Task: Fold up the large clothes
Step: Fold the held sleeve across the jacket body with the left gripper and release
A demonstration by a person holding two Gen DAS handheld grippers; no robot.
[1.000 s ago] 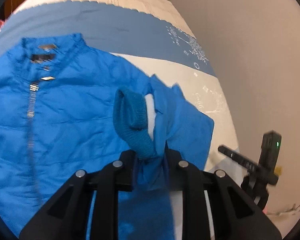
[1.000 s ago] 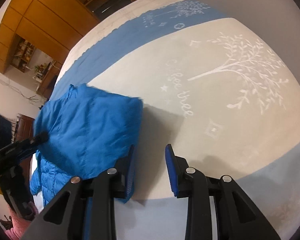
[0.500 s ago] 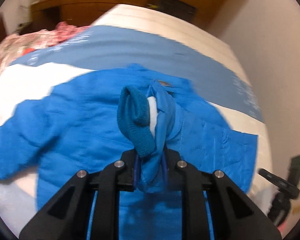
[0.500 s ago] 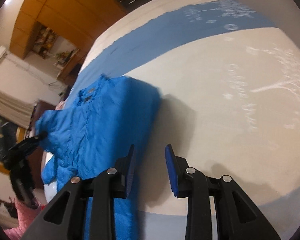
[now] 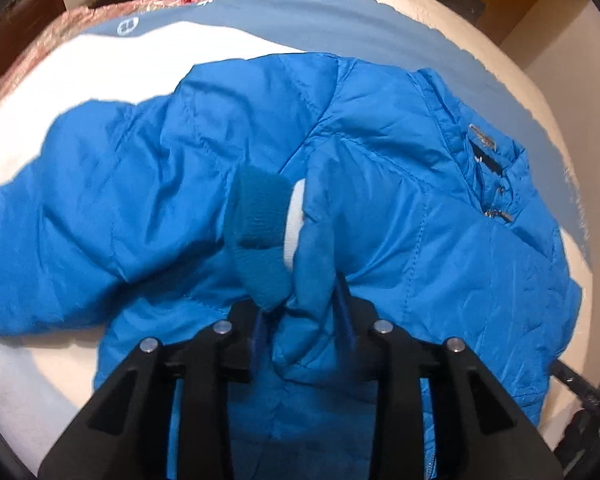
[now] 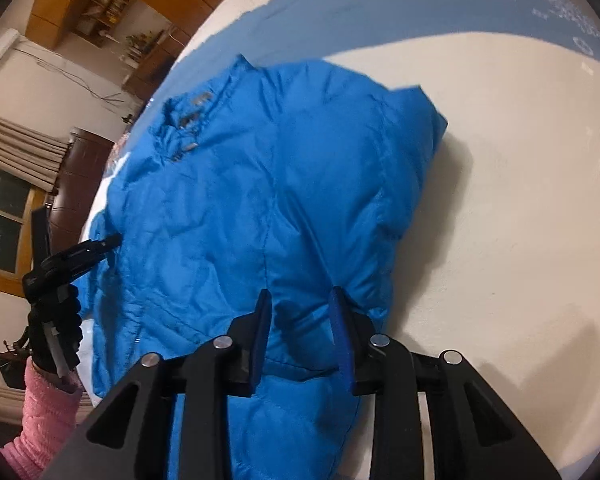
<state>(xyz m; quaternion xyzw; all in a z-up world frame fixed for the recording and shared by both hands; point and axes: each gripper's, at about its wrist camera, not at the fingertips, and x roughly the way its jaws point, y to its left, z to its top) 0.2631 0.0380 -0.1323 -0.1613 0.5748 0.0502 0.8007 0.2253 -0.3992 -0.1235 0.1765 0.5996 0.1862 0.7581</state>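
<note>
On the white-and-blue bedspread (image 6: 500,200) you are working a blue padded jacket (image 5: 380,160): your left gripper (image 5: 302,320) is pinching its knit sleeve cuff (image 5: 260,232) between closed fingers, and the jacket body is spreading away just beyond those tips, collar (image 5: 488,152) far off to the right. Your right gripper (image 6: 300,312) is hovering with fingers apart, straddling a puffed fold at the jacket's near edge, whose long axis is running forward and leftward toward the collar; this hand is nearer the hem.
</note>
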